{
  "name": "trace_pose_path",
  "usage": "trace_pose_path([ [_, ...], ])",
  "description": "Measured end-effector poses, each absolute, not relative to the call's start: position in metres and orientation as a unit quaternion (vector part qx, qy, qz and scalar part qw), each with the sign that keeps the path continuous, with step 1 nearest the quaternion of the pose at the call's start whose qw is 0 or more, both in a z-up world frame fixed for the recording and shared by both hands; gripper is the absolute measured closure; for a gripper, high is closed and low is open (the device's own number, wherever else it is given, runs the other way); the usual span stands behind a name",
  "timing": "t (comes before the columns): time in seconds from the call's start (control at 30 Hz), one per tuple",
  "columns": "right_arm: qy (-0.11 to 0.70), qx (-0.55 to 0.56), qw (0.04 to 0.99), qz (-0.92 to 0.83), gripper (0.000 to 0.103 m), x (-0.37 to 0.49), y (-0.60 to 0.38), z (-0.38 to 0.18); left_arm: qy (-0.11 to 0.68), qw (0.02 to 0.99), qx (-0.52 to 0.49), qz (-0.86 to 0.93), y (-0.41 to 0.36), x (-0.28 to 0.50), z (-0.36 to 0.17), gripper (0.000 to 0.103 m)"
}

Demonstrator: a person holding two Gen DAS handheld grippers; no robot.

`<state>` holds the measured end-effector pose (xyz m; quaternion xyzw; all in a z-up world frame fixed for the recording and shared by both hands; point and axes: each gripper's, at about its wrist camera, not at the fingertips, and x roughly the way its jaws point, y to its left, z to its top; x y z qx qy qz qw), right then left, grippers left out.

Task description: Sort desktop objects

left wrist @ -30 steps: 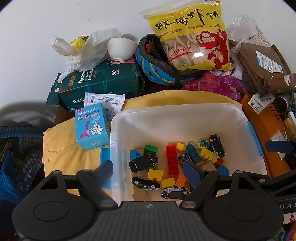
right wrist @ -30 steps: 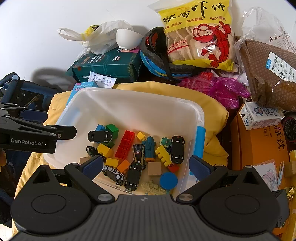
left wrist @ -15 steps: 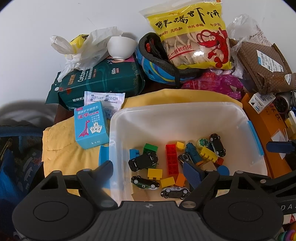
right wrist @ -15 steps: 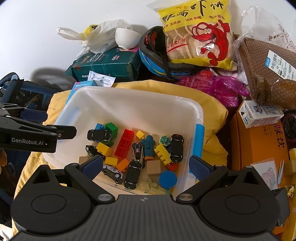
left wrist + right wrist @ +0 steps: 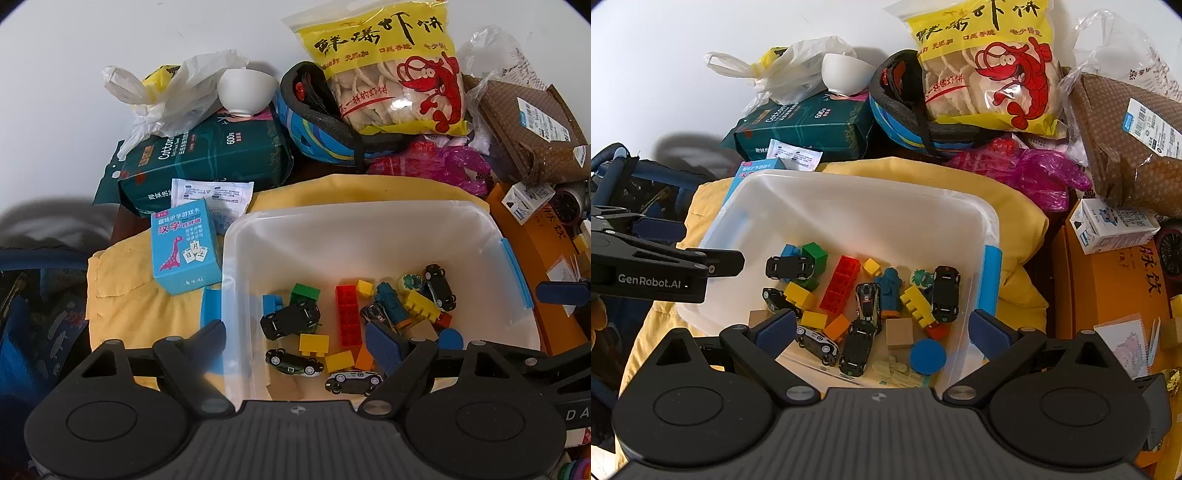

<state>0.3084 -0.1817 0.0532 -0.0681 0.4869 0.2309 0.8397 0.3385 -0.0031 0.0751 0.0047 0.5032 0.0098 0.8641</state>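
Observation:
A white translucent bin (image 5: 354, 229) (image 5: 857, 210) sits on a yellow cloth (image 5: 122, 295) and holds several toy cars and colored bricks, among them a black car (image 5: 290, 319) and a red brick (image 5: 348, 314). My left gripper (image 5: 295, 338) is open. Its left finger is outside the bin's left wall and its right finger is over the toys. My right gripper (image 5: 882, 330) is open too, low over the bin's near end. Its right finger is by the blue latch (image 5: 991, 280). A blue card box (image 5: 183, 247) lies left of the bin.
Behind the bin are a green tissue pack (image 5: 207, 162), a white bowl (image 5: 245, 88), a blue helmet (image 5: 317, 136), a shrimp-cracker bag (image 5: 388, 70) and a pink bag (image 5: 1027, 173). On the right are a brown parcel (image 5: 1126, 147), a milk carton (image 5: 1112, 229) and an orange box (image 5: 1115, 288).

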Motion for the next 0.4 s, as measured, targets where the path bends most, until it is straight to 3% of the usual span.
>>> trace_pose_path([
  [0.4,0.491,-0.065,0.837,0.232,0.001,0.3089,-0.1828,0.0473,0.493,0.87,0.005,0.014,-0.0046,0.3393,0.076,0.018],
])
